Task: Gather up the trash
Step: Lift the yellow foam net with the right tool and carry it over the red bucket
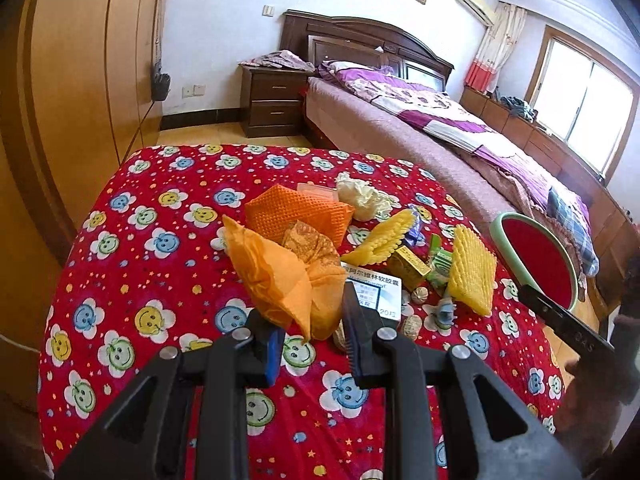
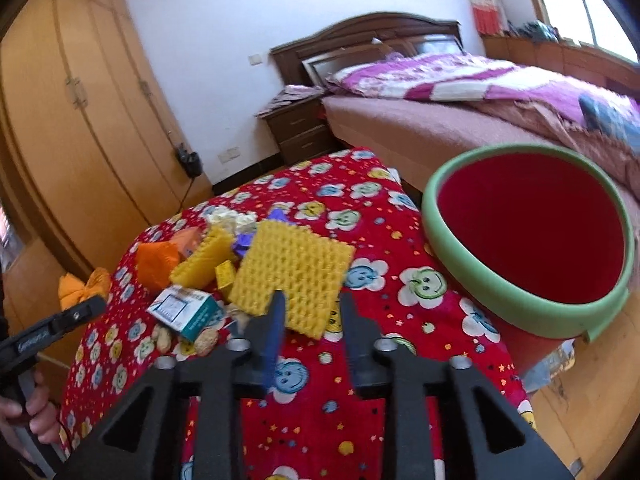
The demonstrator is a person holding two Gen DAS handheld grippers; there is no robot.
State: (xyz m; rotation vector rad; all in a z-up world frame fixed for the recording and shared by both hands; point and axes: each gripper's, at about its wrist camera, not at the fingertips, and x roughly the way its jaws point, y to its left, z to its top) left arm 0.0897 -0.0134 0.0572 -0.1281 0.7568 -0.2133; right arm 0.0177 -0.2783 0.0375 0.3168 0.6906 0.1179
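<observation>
1. Nearest the left wrist camera, the left gripper [image 1: 310, 330] is seen with its jaws narrowly parted. A crumpled orange wrapper [image 1: 276, 276] is clamped between them and appears lifted above the red smiley-print cloth [image 1: 132, 248].
2. Nearest the right wrist camera, the right gripper [image 2: 312, 320] is seen with its jaws partly apart. The lower edge of the yellow foam net [image 2: 294, 276] lies between the fingertips. It cannot be told whether the pads press on it, so no hold is assumed.
3. The step in hand is judged to be the transfer of the orange wrapper to the bin. The clamp is to be kept firm, since thin paper slips easily, and the wrapper is to be kept clear of the pile during the carry.
4. Release is to be made only once the wrapper is over the opening of the red bin with the green rim [image 2: 532, 240], which stands on the floor just beside the cloth's right edge.
5. The remaining trash lies in a pile at mid-cloth: an orange foam net [image 1: 298, 212], a white and teal medicine box [image 2: 186, 312], a small yellow box [image 1: 408, 266] and crumpled white paper [image 1: 362, 196].
6. Beyond the cloth, a bed [image 1: 440, 120] and a bedside cabinet [image 1: 274, 100] are seen.
</observation>
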